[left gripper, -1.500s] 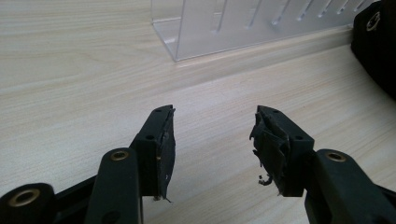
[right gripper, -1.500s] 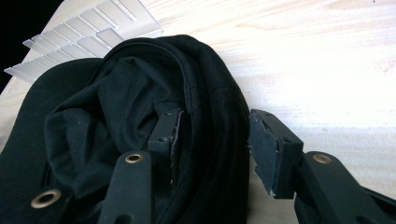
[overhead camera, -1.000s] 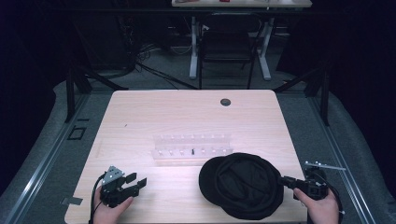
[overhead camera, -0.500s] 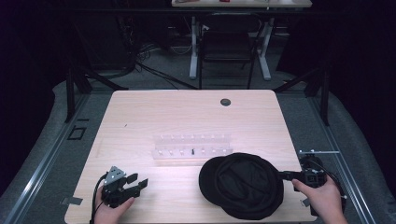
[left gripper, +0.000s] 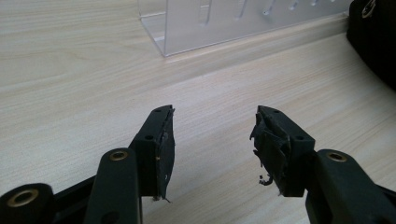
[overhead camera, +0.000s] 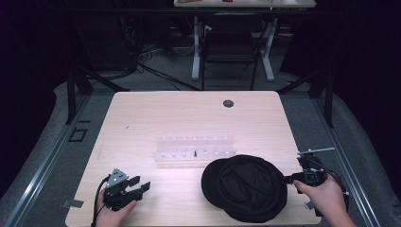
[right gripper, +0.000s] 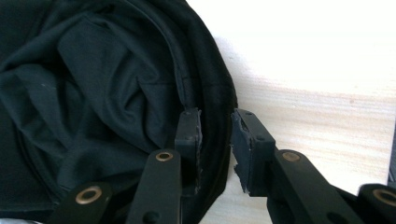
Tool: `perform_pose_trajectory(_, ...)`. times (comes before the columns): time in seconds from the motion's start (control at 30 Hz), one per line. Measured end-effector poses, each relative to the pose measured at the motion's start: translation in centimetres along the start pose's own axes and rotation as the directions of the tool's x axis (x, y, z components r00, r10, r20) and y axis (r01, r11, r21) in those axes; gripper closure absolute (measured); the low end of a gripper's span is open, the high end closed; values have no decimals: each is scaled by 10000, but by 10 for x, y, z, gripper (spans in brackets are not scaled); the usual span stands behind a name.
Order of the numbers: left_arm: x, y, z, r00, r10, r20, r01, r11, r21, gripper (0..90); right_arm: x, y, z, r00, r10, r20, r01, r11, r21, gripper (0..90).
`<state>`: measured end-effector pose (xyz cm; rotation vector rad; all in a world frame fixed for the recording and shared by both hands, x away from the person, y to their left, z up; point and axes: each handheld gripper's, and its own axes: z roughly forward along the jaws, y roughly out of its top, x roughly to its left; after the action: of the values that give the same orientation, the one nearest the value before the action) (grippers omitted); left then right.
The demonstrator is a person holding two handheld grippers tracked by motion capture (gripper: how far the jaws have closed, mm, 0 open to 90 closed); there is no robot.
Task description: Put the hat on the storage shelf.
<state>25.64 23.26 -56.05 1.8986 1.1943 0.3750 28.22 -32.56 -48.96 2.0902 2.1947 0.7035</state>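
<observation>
the tabletop is pale wood-grain laminate, smooth with a soft matt sheen and fine straight streaks. the cap near its front right corner is matt black cloth, soft and creased inside, with a thicker stitched rim. the rack at the middle is clear plastic, glossy and smooth, with sharp bright edges. the left hand-held gripper has matt black plastic jaws with brass-coloured rivets; its dark rubbery pads look torn and ragged. the right hand-held gripper is of the same matt black plastic, with worn pad edges.
</observation>
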Motion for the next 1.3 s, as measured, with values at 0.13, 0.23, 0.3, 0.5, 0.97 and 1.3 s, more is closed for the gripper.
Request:
perform_pose_trajectory(0.13,0,0,0,10000,15,10,-15,10000,23,479,-3,1,-1,9992,-166,362,144,9981,591,720)
perform_pose_trajectory(0.23,-1,0,0,10000,25,6,-25,10000,-13,479,-4,0,3,9999,117,61,-120,9984,550,720)
perform_pose_trajectory(0.3,-1,0,0,10000,21,17,-21,10000,-2,479,-6,0,3,9998,203,32,-204,9983,552,723)
perform_pose_trajectory(0.5,-1,0,2,10000,43,2,-43,10000,5,479,-6,2,8,9995,292,-135,-276,9940,1061,746)
perform_pose_trajectory(0.97,-1,-1,2,10000,50,2,-50,10000,12,479,-8,10,21,9990,346,-290,-292,9852,1686,782)
perform_pose_trajectory(1.3,-1,-1,2,10000,42,-7,-42,10000,19,479,-13,15,26,9991,58,-427,36,9766,2149,790)
